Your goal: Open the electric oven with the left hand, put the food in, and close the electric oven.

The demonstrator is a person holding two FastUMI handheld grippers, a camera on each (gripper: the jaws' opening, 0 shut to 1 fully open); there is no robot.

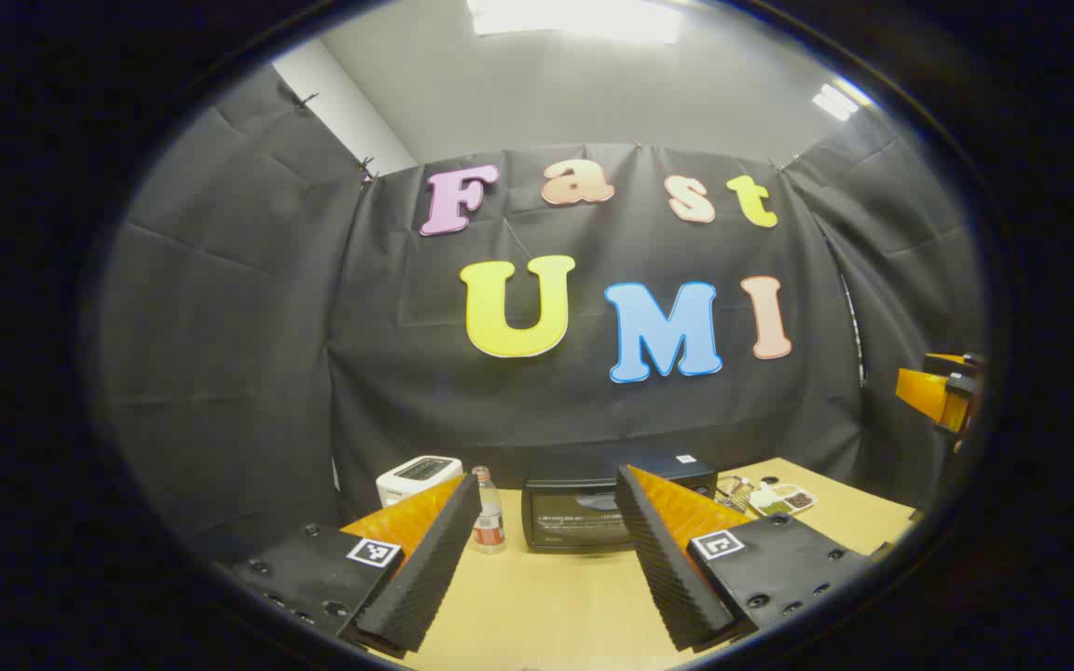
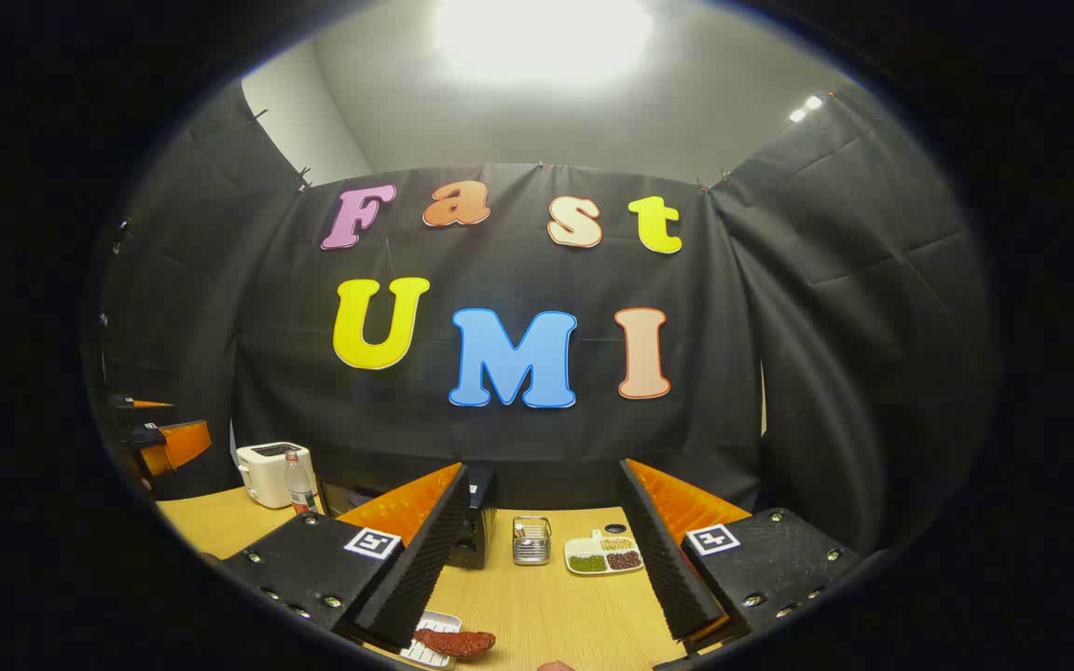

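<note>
At the back of the wooden table (image 1: 556, 596), against the booth's black wall, the electric oven (image 1: 584, 517) stood with its door closed. In the right gripper view the oven (image 2: 479, 531) showed mostly hidden behind that gripper's own finger. The food (image 2: 455, 641), a reddish-brown piece, lay on a small white tray (image 2: 430, 624) nearer the front edge than the oven. Just left of the oven stood a clear bottle (image 1: 488, 522), and left of that a white toaster (image 1: 418, 478). To the right of the oven sat a small wire basket (image 2: 531, 540) and a divided white dish (image 2: 604, 554) with dark and green fillings. The left gripper (image 1: 546, 559) hung above the table facing the oven, its fingers spread wide with nothing between them. The right gripper (image 2: 537, 559) was likewise released and bare, held over the table to the right of the oven.
</note>
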